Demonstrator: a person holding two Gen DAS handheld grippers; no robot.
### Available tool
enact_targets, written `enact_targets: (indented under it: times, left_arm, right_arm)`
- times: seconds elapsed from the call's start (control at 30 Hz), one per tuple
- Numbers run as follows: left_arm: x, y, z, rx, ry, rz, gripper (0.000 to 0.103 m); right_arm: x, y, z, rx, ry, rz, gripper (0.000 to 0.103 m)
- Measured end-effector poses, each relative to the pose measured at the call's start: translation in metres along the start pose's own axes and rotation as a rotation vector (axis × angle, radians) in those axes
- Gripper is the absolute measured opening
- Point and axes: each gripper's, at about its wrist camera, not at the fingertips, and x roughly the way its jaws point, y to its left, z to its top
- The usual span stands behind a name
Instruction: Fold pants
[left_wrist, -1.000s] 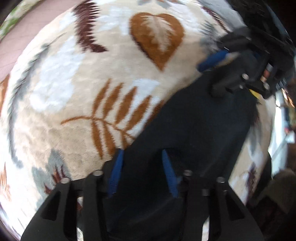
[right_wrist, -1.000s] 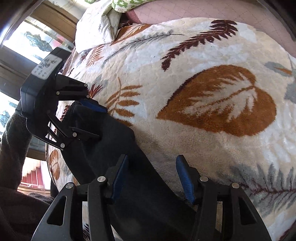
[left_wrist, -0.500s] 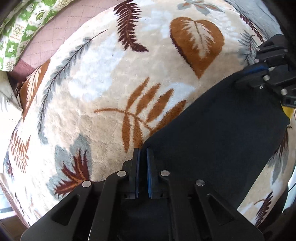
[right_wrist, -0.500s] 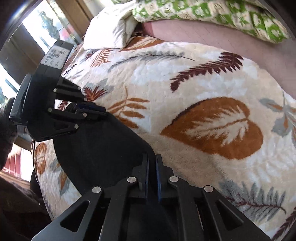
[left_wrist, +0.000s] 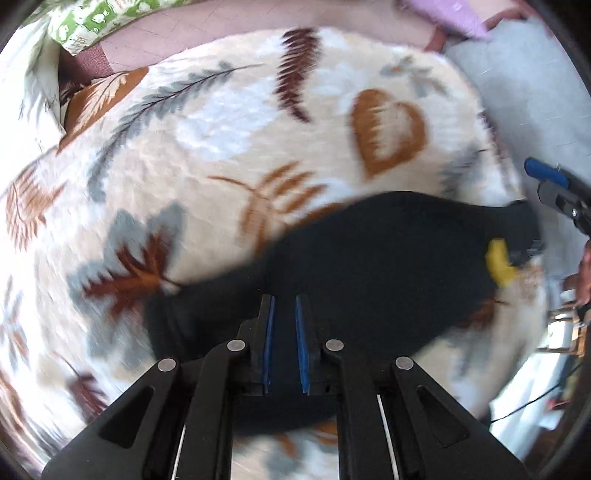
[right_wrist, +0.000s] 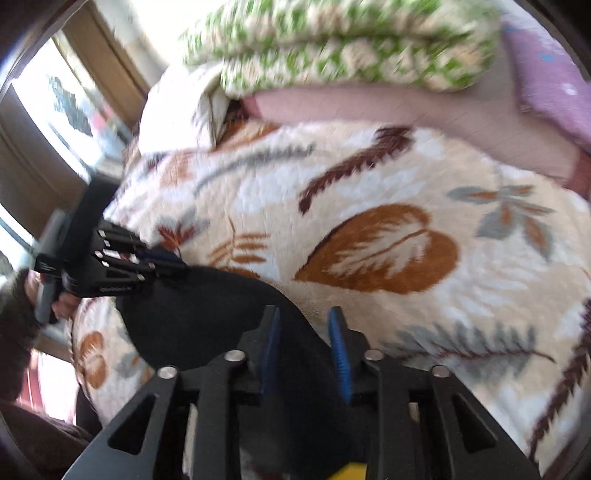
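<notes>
- left gripper: fingers slightly apart above the pants; half a second ago they were pinched together on the cloth
- right gripper: fingers now parted too, cloth let go
- pants lie flat on the leaf-patterned blanket; yellow tag showing

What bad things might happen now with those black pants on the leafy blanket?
1. Both grippers look partly open: the left gripper and right gripper each show a gap between the blue fingers, so the black pants may slip free and the fold fall apart.
2. The fluffy leaf blanket could snag or bunch the cloth.
3. The yellow tag corner sits near the blanket's edge and might slide off.
</notes>
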Motion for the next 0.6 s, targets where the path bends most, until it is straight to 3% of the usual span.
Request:
enact_targets:
  times: [0.03, 0.07, 0.1, 0.17, 0.4, 0.6]
  left_arm:
    - [-0.008, -0.014, -0.008, -0.004, -0.014, -0.025, 0.021]
    - [-0.014, -0.031, -0.017, 0.003, -0.027, -0.048, 0.037]
    - [-0.022, -0.054, -0.027, 0.012, -0.040, -0.070, 0.052]
    - [-0.024, -0.086, -0.035, 0.025, -0.059, -0.110, 0.064]
    - [0.009, -0.210, -0.044, -0.021, 0.027, -0.361, 0.064]
    - [0.047, -0.258, -0.039, -0.201, 0.050, -0.434, 0.064]
  right_arm:
    - [-0.022, -0.003, -0.007, 0.028, -0.034, -0.016, 0.050]
    - [-0.037, -0.003, -0.013, 0.048, -0.059, -0.030, 0.058]
    - [-0.062, -0.007, -0.026, 0.081, -0.092, -0.043, 0.059]
    - [-0.094, -0.015, -0.048, 0.142, -0.127, -0.073, 0.059]
    - [-0.165, -0.071, -0.155, 0.429, -0.179, -0.180, 0.062]
    - [-0.174, -0.126, -0.210, 0.609, -0.223, -0.155, 0.063]
